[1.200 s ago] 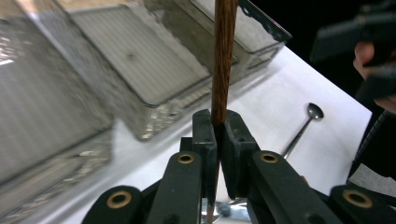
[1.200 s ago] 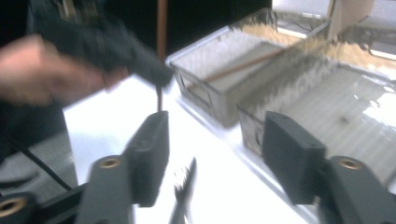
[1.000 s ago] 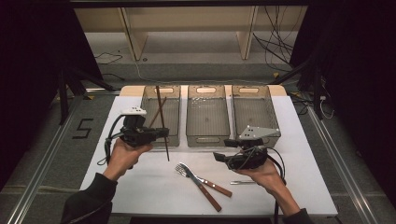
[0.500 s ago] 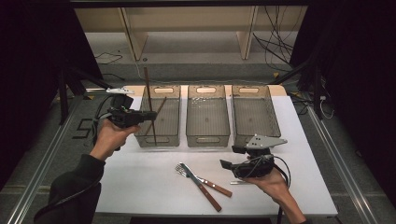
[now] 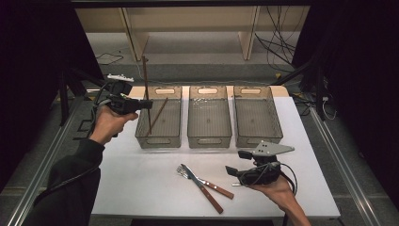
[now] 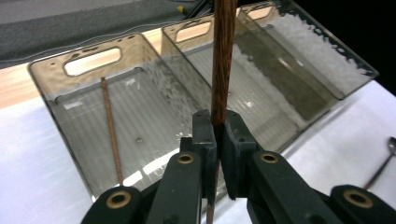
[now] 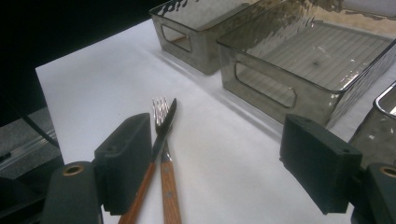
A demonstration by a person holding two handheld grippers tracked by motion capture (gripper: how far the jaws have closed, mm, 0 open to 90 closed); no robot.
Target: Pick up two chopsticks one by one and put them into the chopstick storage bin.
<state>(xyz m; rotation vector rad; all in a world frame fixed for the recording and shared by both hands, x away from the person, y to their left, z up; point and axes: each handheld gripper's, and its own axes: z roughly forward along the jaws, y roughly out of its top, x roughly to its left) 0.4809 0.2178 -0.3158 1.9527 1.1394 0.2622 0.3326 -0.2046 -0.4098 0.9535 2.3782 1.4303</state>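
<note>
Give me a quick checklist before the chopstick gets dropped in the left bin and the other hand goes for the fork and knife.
1. Left gripper shut on the chopstick: ok, fingers clamp it.
2. Chopstick over the left bin: ok, it stands nearly upright with its lower end inside.
3. Second chopstick already in that bin: ok, it lies slanted inside.
4. Right gripper open: ok, its jaws have just been opening, with nothing between them.
5. Fork and knife within reach: ok, they lie crossed on the table, just left of the right gripper.
6. Spoon position: cannot tell fully, just part of it shows.
</note>
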